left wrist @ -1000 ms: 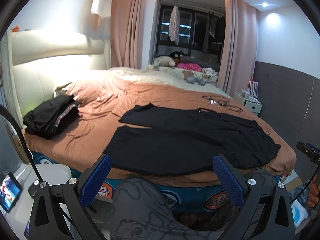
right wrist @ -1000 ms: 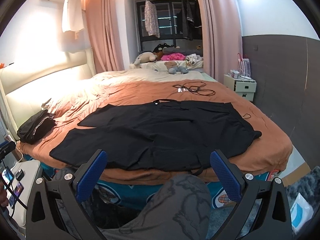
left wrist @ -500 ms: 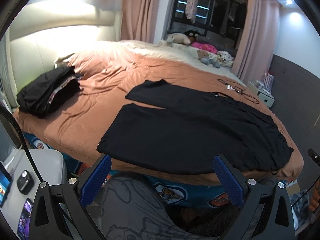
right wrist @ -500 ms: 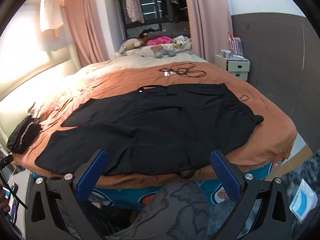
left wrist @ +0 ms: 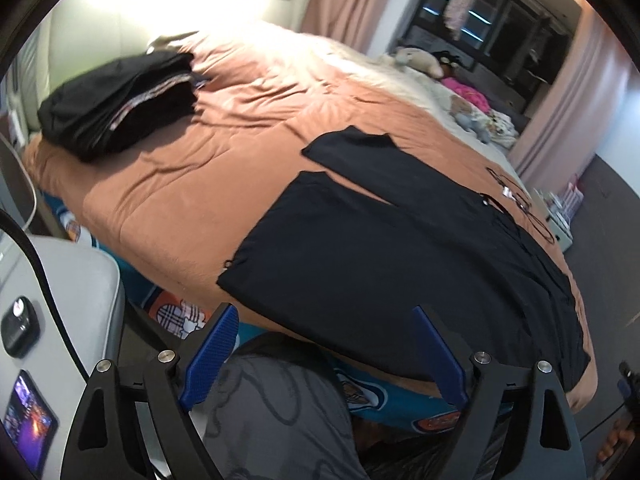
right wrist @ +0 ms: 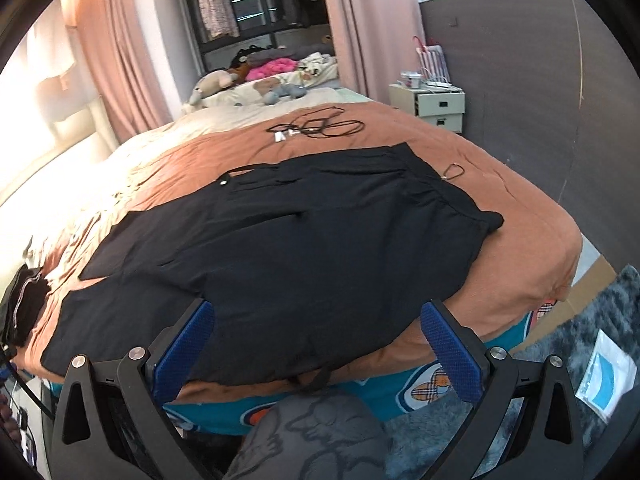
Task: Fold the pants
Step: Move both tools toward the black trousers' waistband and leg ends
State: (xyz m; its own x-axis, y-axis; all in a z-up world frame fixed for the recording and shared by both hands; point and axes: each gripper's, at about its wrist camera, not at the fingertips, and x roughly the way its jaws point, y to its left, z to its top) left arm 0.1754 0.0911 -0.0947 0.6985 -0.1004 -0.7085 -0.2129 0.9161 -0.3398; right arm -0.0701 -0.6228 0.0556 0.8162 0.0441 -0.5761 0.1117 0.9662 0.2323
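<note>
Both views: strong fisheye bending, black vignette at corners. Left view slightly motion-blurred; headboard (left wrist: 132, 12) ahead-left of the tool blown out by glare. Right view sharper; wall (right wrist: 36, 92) far left overexposed. The pants (right wrist: 280, 248) show almost no detail.

One pair of black pants (right wrist: 288, 248) lies spread on one bed (right wrist: 532, 240). One pile of dark folded clothes (left wrist: 116, 100) sits at the head end. One tangle of black cable (right wrist: 320, 126) lies beyond the pants. One white nightstand (right wrist: 434, 106) stands by the wall. Two claws show, left (left wrist: 324, 356) and right (right wrist: 318, 348).
</note>
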